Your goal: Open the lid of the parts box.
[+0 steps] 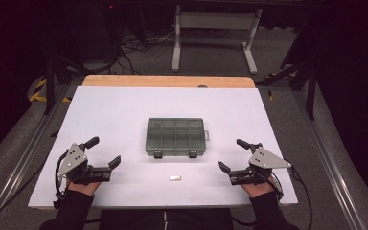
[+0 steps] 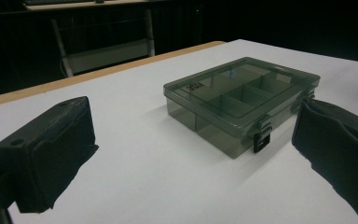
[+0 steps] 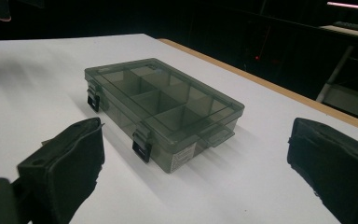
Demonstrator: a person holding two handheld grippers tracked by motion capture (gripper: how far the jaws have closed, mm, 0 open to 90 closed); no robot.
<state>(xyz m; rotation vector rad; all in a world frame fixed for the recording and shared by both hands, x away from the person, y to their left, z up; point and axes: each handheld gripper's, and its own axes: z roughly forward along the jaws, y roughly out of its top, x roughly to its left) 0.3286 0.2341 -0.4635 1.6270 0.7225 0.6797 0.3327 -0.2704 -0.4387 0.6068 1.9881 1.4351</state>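
A smoky grey clear plastic compartment box [image 1: 176, 137] lies shut in the middle of the white table top [image 1: 124, 110], its two black latches facing me. The box [image 2: 240, 100] has several empty compartments under its lid; it appears again in the right gripper view [image 3: 163, 109]. My left gripper [image 1: 106, 152] rests on the table to the box's left, jaws wide apart, nothing between them. My right gripper [image 1: 232, 154] rests to the box's right, also open and empty. A small white flat piece [image 1: 174, 178] lies in front of the box.
A bare wooden strip [image 1: 167, 80] runs along the table's far edge. Beyond it stand a white metal frame [image 1: 215, 33] and cables on the dark floor. Metal rails [image 1: 326, 163] flank the table.
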